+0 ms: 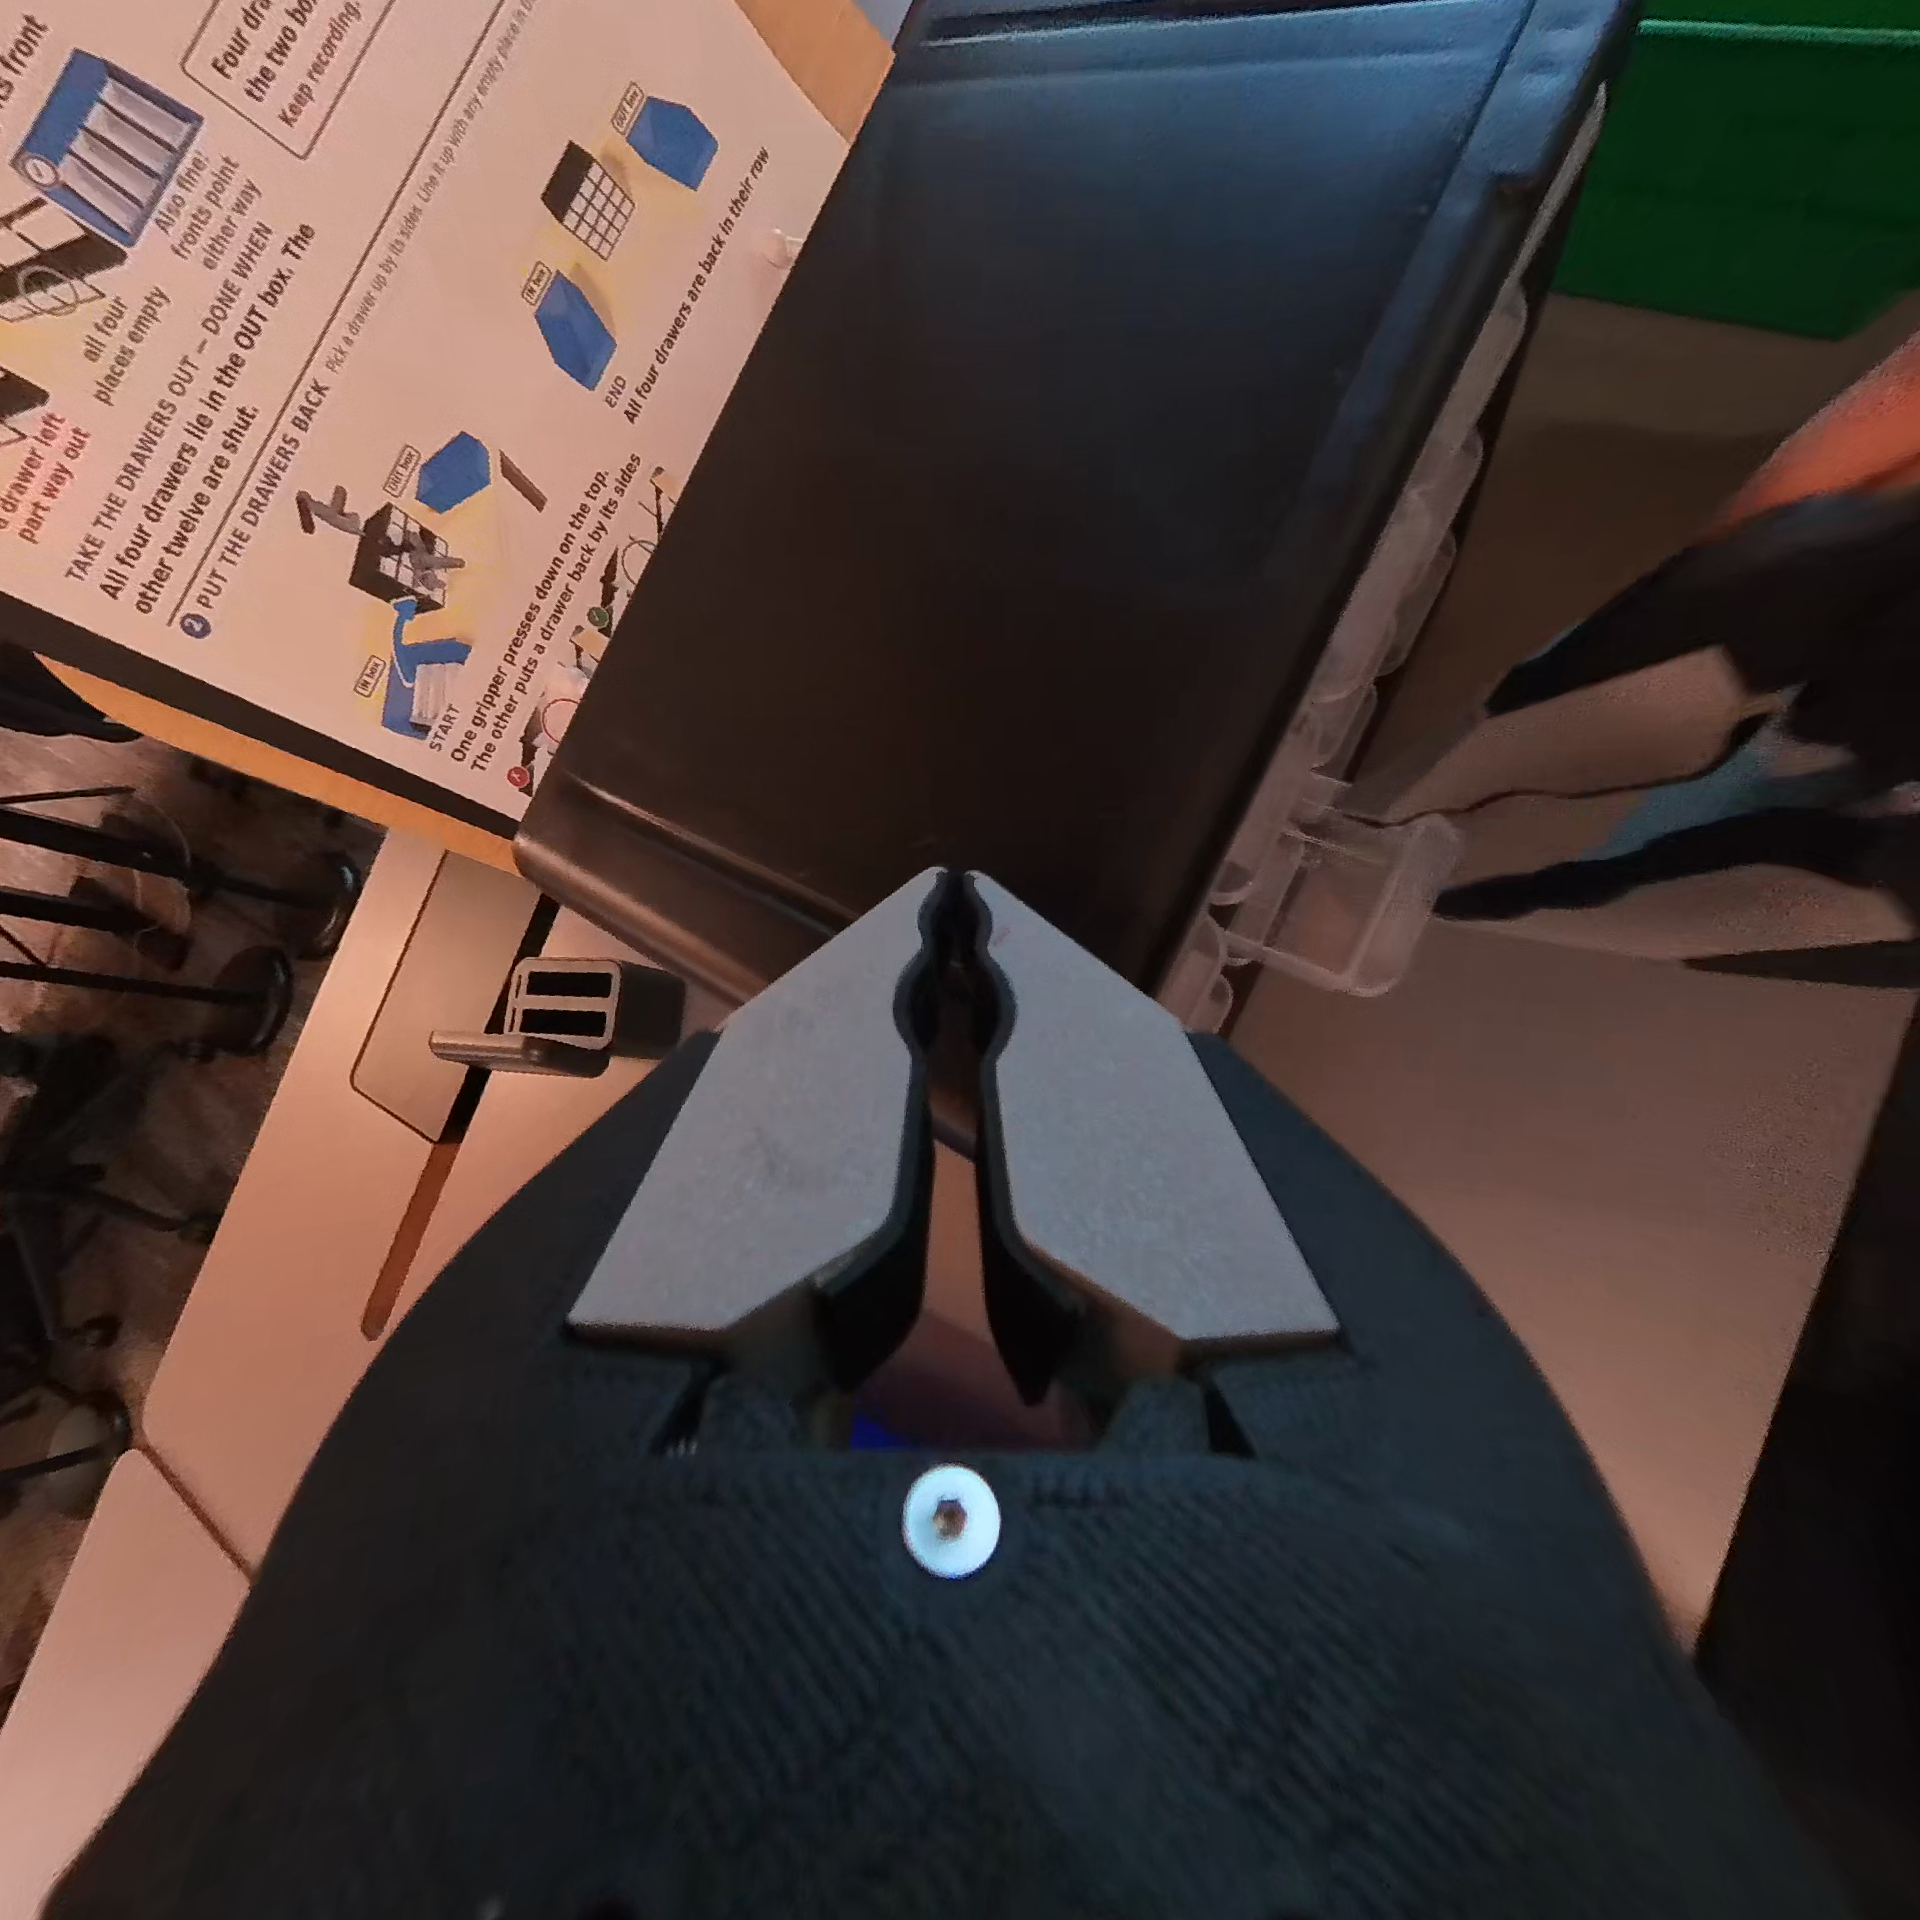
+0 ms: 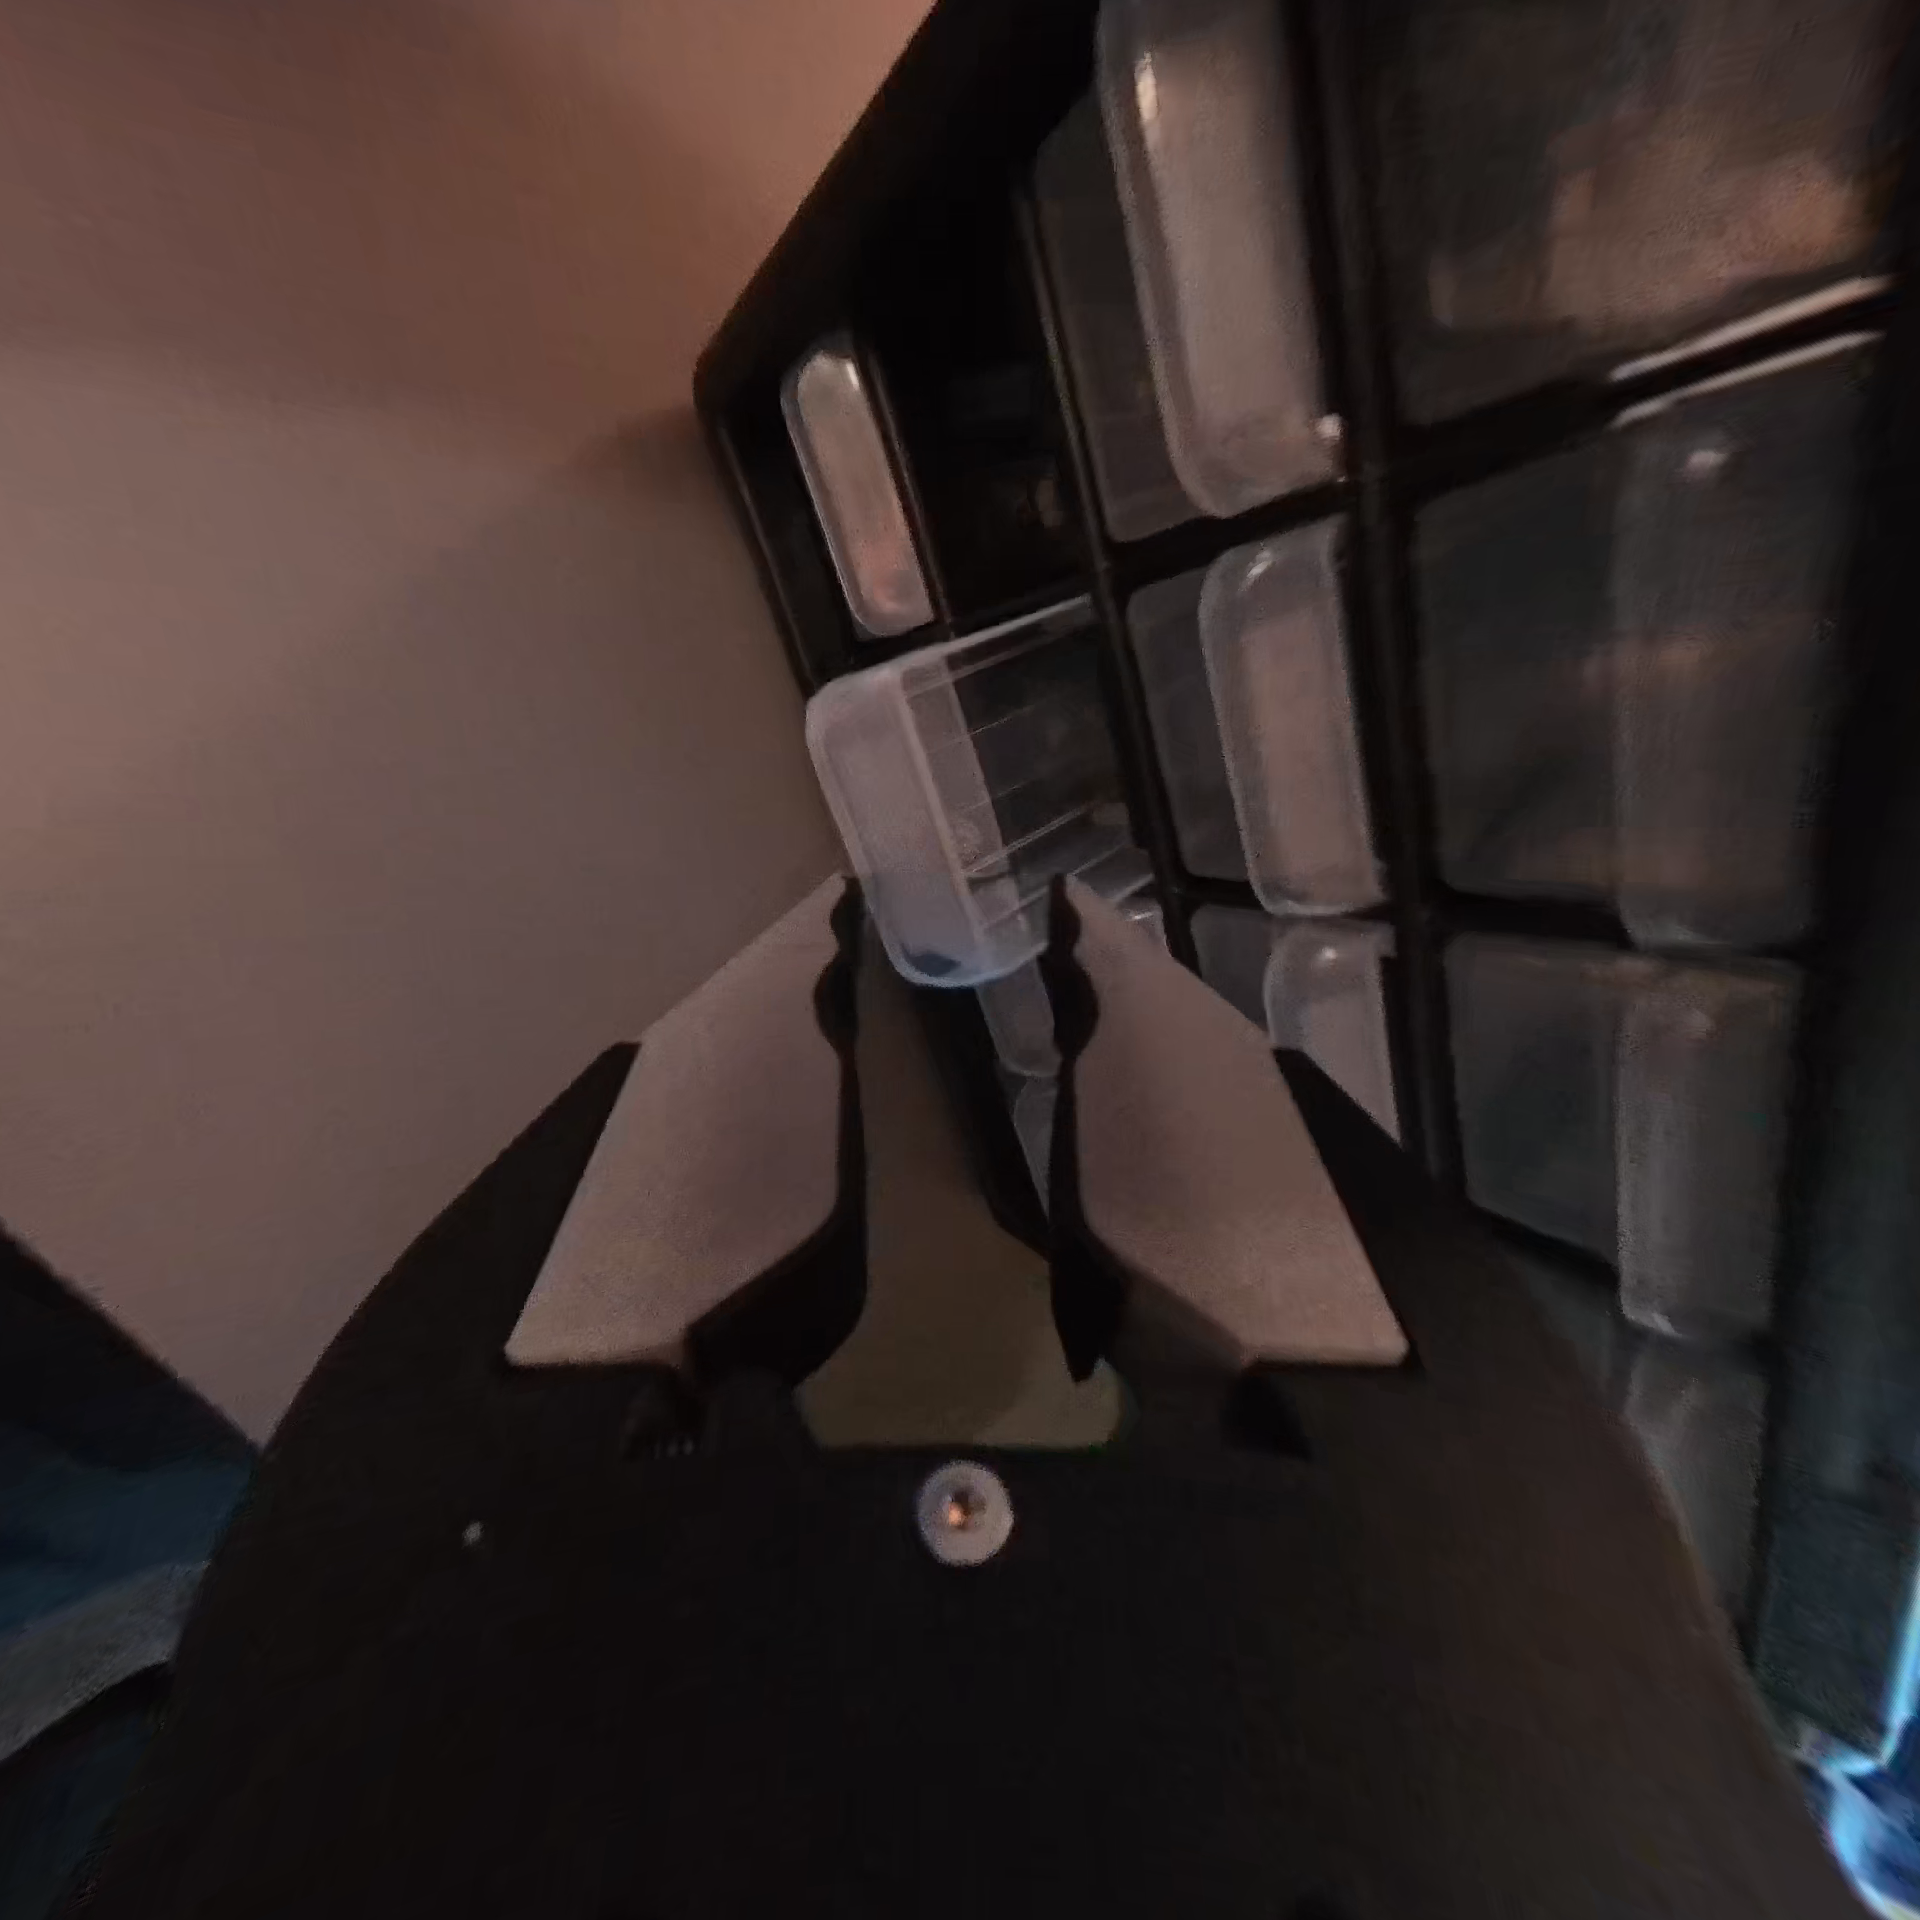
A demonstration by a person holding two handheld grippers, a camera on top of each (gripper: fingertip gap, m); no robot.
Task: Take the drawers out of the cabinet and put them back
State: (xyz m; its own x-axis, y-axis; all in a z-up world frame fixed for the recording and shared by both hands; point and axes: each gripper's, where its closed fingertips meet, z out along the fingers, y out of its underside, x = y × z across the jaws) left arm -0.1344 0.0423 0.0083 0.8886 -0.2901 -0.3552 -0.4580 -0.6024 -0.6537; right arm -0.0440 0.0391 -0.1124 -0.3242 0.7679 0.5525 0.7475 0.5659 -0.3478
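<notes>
The black cabinet (image 1: 1039, 468) fills the middle of the left wrist view, seen from above its top. My left gripper (image 1: 951, 883) is shut and empty, with its tips on the near edge of the cabinet top. One clear drawer (image 1: 1340, 904) sticks partly out of the front. In the right wrist view this drawer (image 2: 935, 769) juts from the cabinet's grid (image 2: 1382, 623) of clear drawers. My right gripper (image 2: 954, 925) is open, with the lower end of the drawer's front between its tips. I cannot tell whether they touch it. It shows blurred in the left wrist view (image 1: 1662, 790).
A printed instruction sheet (image 1: 364, 364) lies on the wooden table left of the cabinet. A green box (image 1: 1766, 156) stands at the far right. A blue object (image 2: 1860, 1455) shows at the right edge. The table edge and chair legs (image 1: 125, 935) lie to the left. From the right gripper's tips to the cabinet's grid (image 2: 1382, 623) is close to 7 cm.
</notes>
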